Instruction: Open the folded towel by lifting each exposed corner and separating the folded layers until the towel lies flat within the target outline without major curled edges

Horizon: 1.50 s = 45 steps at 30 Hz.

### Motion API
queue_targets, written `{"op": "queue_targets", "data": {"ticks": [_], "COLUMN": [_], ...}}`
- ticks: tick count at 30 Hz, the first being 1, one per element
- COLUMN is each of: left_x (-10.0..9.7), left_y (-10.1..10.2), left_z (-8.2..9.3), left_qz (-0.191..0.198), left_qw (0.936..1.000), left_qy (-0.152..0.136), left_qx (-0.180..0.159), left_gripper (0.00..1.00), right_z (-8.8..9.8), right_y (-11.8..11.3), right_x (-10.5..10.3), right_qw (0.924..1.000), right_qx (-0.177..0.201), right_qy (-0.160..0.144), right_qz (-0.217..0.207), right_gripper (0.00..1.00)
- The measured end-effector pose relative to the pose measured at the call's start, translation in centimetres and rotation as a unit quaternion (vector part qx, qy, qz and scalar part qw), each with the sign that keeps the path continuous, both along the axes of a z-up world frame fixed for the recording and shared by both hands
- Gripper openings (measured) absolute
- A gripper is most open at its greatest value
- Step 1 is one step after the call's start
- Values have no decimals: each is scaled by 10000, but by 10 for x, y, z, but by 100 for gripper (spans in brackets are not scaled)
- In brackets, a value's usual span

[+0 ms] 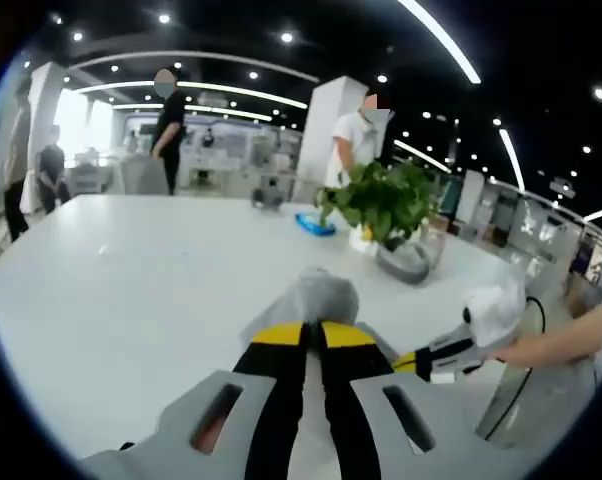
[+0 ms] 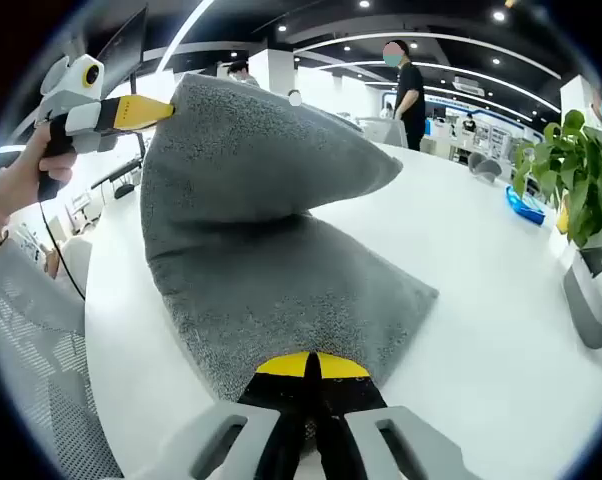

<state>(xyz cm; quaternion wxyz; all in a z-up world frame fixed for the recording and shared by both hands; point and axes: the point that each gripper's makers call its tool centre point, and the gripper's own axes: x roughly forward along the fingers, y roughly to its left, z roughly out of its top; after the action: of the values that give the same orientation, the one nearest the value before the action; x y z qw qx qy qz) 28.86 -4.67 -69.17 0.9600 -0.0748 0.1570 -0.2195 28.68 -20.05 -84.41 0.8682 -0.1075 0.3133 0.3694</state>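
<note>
The grey towel (image 2: 281, 270) lies on the white table (image 2: 481, 300) with its upper layer pulled up into a tent. My left gripper (image 2: 171, 105) comes in from the upper left, shut on the raised corner and held by a hand (image 2: 21, 180). My right gripper (image 2: 307, 366) is shut on the towel's near edge, low against the table. In the left gripper view, my left gripper (image 1: 306, 335) pinches a bunched bit of the towel (image 1: 316, 295). The right gripper (image 1: 406, 362) shows low at the right, with a hand (image 1: 551, 345) behind it.
A potted plant (image 1: 381, 200) (image 2: 571, 170) and a blue object (image 1: 314, 224) (image 2: 526, 205) stand further along the table (image 1: 131, 290). A mesh chair (image 2: 31, 350) sits beside the table edge. Two people (image 1: 166, 120) stand beyond the far side.
</note>
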Motion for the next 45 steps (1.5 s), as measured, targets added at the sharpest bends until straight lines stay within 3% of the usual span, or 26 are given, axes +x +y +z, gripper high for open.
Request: {"op": "queue_targets", "data": {"ticks": [7,21,25,28,38,40,42,45], "left_x": [-5,-20,-20,-22,-25,-27,-32,-32], "left_y": [21,62,74,80,91,97,102,103], "left_z": [-8,-41,-49,-55,-66,-71,-77,-79], "left_qz": [229,765,1056,1203,1382,1527,1617,1653], "left_qw": [9996,9955,9921,9891,9844,9810,9767,9756], "left_qy": [62,449,648,784,1021,1160,1342,1365], "left_qx": [158,325,198,326,389,300,443,473], "left_gripper": [4,4,4,4,4,4,4,4], "right_z": [1,1,0,1,1,1,1,1], "right_y": [1,0,-1,-1,0,0,0,0], "right_x": [-2,0,0,0,0,0,0,-1], "right_qw": [10000,10000,9999,9999,9999,9999,9999,9999], "right_qx": [38,59,78,79,125,135,140,146], "right_qy": [-39,-67,-65,-77,-73,-71,-69,-68], "right_qz": [-3,0,-4,-1,-13,-15,-15,-16], "right_gripper": [0,0,0,0,0,0,0,0]}}
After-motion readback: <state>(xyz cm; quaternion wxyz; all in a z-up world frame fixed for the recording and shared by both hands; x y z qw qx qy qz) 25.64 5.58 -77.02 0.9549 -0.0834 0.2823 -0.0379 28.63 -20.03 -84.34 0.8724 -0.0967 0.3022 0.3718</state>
